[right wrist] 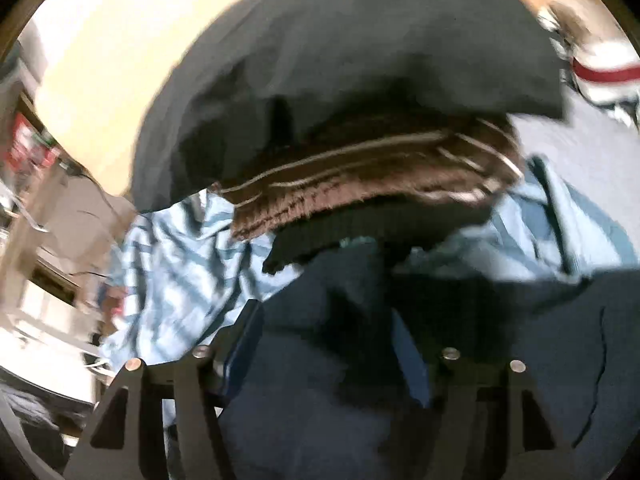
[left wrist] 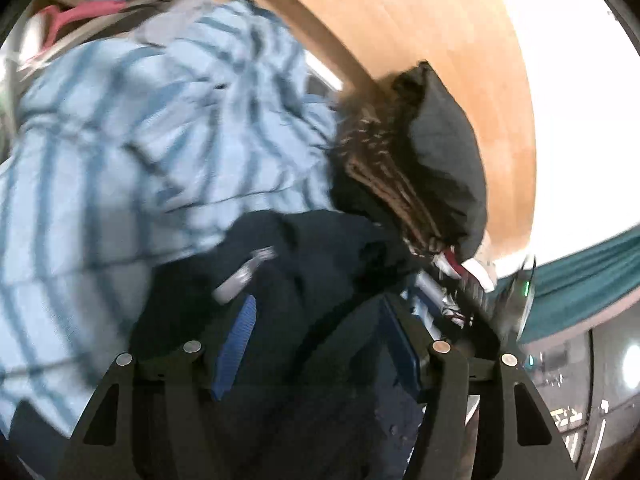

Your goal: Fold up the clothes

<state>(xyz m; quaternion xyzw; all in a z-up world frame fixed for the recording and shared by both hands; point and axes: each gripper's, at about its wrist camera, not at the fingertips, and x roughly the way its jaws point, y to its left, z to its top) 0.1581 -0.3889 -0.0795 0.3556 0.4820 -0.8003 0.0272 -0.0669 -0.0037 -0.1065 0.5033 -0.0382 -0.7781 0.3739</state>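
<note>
A dark navy garment [left wrist: 312,256] is bunched between the blue pads of my left gripper [left wrist: 316,320], which is shut on it. In the right wrist view the same navy garment [right wrist: 320,380] fills the gap of my right gripper [right wrist: 326,320], also shut on it. Just beyond lies a stack with a dark grey folded piece [right wrist: 340,60] on top and a brown striped one [right wrist: 360,176] under it; the left wrist view shows that dark grey piece [left wrist: 444,152] at the right. A light-blue striped shirt [left wrist: 140,140] lies crumpled beside the stack. Both views are blurred.
The clothes rest on a wooden table [left wrist: 420,20]. A pink item [left wrist: 80,12] lies at the far left, and a teal cloth [left wrist: 580,272] hangs past the table's right edge. A red-and-white striped cloth [right wrist: 600,68] sits at the upper right.
</note>
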